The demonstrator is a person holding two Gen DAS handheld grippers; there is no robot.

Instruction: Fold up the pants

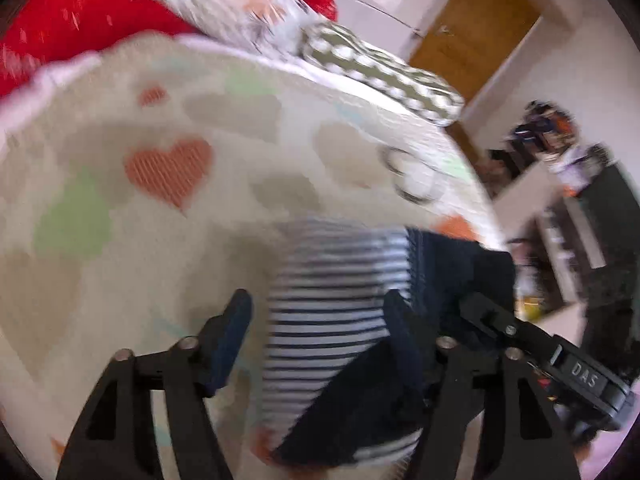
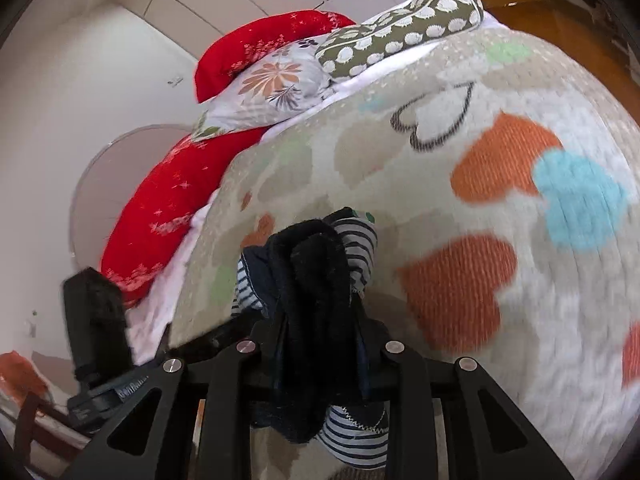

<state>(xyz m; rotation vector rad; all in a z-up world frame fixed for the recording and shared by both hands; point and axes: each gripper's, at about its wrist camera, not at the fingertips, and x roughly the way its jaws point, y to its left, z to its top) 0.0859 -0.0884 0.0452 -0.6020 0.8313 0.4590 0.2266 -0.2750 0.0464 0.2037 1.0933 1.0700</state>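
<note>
Heart-print blanket [image 2: 500, 200] covers the bed; motion blurs it. Right gripper [image 2: 316, 320] jaws clamp the bunched pants [image 2: 312, 276] (fingertips hidden by cloth). Left gripper [image 1: 320, 320] jaws gape, pants [image 1: 340, 300] between them.

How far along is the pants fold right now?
Done: little that shows; the pants lie in no neat fold on the heart-print blanket. In hand: the right gripper is clamped on a bunch of the dark and striped fabric. The left gripper straddles the striped part with its fingers apart, not pressing it. Left: spread the pants flat, fold them and smooth them.
</note>
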